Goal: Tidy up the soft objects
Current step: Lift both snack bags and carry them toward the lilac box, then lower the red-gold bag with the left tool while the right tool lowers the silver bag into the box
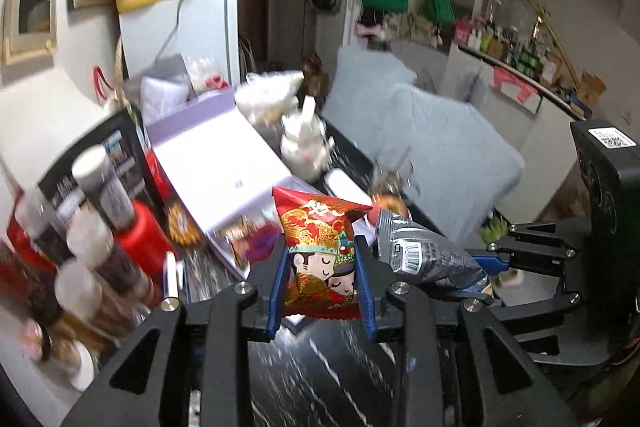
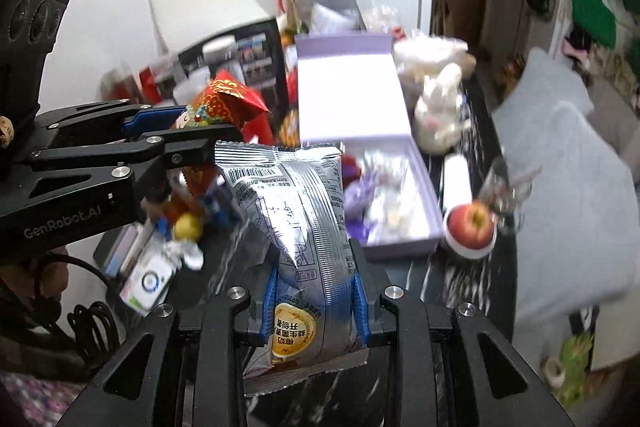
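the left gripper (image 1: pixel 322 281) clenches a glossy red puffy packet (image 1: pixel 320 247); the right gripper (image 2: pixel 314 291) clenches a crinkled silver foil pouch (image 2: pixel 300 223) above the marbled black table (image 1: pixel 320 379).

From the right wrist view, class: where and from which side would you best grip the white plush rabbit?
Grip the white plush rabbit around its rounded body, coming from above. It sits upright beside the lavender box, and its ears look too thin and floppy to hold well.

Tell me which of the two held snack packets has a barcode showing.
The silver foil packet in the right gripper shows a barcode near its top edge. The red packet with cartoon faces in the left gripper shows none.
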Tool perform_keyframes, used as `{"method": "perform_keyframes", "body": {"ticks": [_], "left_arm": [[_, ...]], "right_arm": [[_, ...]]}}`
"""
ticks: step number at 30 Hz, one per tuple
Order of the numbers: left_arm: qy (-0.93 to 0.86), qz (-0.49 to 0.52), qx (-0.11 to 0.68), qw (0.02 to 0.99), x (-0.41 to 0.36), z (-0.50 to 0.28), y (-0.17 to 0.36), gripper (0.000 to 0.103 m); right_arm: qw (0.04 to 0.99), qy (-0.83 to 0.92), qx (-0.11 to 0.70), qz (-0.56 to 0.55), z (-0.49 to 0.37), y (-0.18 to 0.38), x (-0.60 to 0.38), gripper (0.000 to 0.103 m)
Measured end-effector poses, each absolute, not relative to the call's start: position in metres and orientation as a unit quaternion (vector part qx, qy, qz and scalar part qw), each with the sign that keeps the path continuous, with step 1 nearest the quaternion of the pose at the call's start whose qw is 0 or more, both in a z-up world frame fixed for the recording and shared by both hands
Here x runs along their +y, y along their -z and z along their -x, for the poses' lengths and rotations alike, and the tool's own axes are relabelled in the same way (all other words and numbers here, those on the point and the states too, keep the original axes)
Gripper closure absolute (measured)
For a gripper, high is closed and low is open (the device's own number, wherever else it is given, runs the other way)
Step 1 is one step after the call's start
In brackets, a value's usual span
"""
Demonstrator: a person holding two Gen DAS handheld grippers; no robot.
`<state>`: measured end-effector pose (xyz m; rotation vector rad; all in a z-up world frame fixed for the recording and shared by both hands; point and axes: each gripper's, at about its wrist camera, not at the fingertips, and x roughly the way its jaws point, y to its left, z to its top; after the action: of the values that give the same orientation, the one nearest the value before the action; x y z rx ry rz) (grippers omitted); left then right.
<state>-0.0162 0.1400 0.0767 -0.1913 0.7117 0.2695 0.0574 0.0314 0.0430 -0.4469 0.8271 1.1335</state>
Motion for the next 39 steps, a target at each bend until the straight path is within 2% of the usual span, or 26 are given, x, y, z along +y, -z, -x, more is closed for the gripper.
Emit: {"method": "perform_keyframes", "body": {"ticks": [8,16,27,39], "left_arm": [[-0.151,0.089,0.311,0.934,0.172,-0.025,-0.108,0.073],[-0.168,0.105,0.319,0.927,0.207,-0.076,-0.099,0.073],[-0.178,0.125,0.382,0.898,0.253,-0.146,-0.034,0.073],[-0.189,0.181,0.453,0.852,0.281,-0.171,0.054,0.073]], "right_arm": [[0.747,-0.532,0.343,0.202,-0.106,-0.072,0.066,0.073],[0.746,-0.530,0.342,0.213,-0.157,-0.063,0.100,0.073],[0.736,-0.514,0.370,0.238,-0.217,-0.006,0.149,0.073],[0.714,-0.497,0.431,0.239,-0.244,0.071,0.175,0.073]]}}
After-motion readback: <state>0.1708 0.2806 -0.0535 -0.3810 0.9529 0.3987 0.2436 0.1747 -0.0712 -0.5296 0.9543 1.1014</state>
